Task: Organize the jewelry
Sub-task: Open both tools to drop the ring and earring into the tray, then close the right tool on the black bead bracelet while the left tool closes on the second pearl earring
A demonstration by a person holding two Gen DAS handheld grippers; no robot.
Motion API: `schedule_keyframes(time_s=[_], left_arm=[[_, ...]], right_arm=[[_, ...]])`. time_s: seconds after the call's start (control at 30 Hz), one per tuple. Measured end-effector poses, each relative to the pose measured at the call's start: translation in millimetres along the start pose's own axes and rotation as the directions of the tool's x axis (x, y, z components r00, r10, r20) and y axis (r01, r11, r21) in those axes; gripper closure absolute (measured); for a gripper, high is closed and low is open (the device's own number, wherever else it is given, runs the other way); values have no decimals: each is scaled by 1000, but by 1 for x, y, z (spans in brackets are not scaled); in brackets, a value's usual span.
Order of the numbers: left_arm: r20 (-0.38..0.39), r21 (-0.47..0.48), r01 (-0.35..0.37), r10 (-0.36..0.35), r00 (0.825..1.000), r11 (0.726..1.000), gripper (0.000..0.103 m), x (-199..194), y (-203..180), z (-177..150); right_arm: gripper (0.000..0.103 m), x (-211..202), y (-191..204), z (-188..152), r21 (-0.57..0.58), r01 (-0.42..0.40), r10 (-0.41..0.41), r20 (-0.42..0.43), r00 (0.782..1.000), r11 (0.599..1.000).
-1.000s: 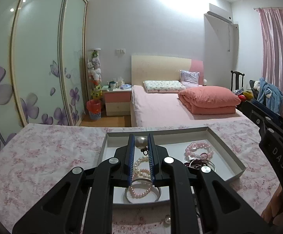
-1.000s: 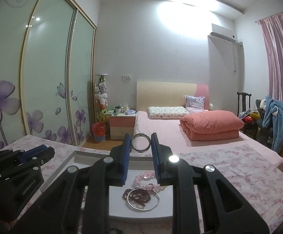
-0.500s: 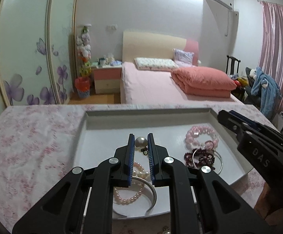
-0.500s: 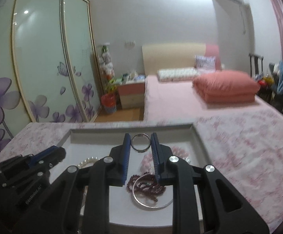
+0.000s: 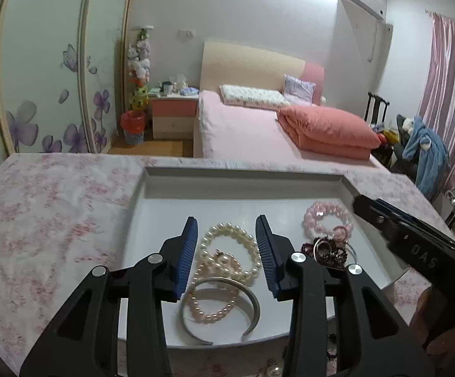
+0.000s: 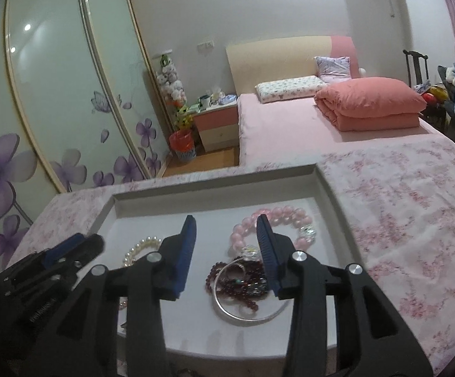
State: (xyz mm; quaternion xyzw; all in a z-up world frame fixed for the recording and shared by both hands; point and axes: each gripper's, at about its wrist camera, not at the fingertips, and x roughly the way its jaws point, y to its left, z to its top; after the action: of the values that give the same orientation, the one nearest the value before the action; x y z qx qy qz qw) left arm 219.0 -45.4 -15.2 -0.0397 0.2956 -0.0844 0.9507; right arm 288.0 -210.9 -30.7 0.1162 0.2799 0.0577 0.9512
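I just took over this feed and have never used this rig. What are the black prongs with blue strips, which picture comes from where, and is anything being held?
No robot arm is here: a person holds a two-finger gripper in each hand, with a fisheye camera on each looking forward along its fingers. The prongs are those fingers; the blue strips are their pads.

The left wrist view shows the left gripper, jaws apart, holding nothing, above a white tray on a pink floral cloth. Between its fingers lie white pearl strands and a silver cuff. The black tool at right is the right gripper.

The right wrist view shows the right gripper, also open and holding nothing, above a pink bead bracelet, dark red beads and a thin silver bangle. The left gripper shows at lower left.
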Motion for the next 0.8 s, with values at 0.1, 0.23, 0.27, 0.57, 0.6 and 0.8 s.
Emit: schedule_keyframes(time_s=[0.1, 0.23, 0.27, 0.57, 0.6, 0.8], left_arm=[[17, -20, 2, -2, 1000, 1000, 63, -13, 8, 3], [30, -53, 13, -11, 999, 999, 63, -31, 20, 5], [31, -66, 20, -18, 999, 998, 63, -36, 24, 5], [57, -91, 20, -15, 998, 996, 58, -76, 43, -11], [53, -90, 14, -9, 999, 996, 57, -79, 45, -15], [17, -95, -18, 19, 1000, 995, 55, -88, 57, -31]], right_arm=[[63, -14, -7, 1, 14, 3, -3, 9, 1000, 1000], [63, -29, -12, -3, 14, 8, -8, 0, 1000, 1000], [63, -34, -12, -5, 11, 10, -10, -5, 1000, 1000], [63, -59, -7, -37, -44, -19, 14, -105, 994, 999], [63, -59, -5, -42, -56, -22, 15, -122, 992, 998], [63, -50, 16, -74, -142, -63, 25, -254, 967, 988]])
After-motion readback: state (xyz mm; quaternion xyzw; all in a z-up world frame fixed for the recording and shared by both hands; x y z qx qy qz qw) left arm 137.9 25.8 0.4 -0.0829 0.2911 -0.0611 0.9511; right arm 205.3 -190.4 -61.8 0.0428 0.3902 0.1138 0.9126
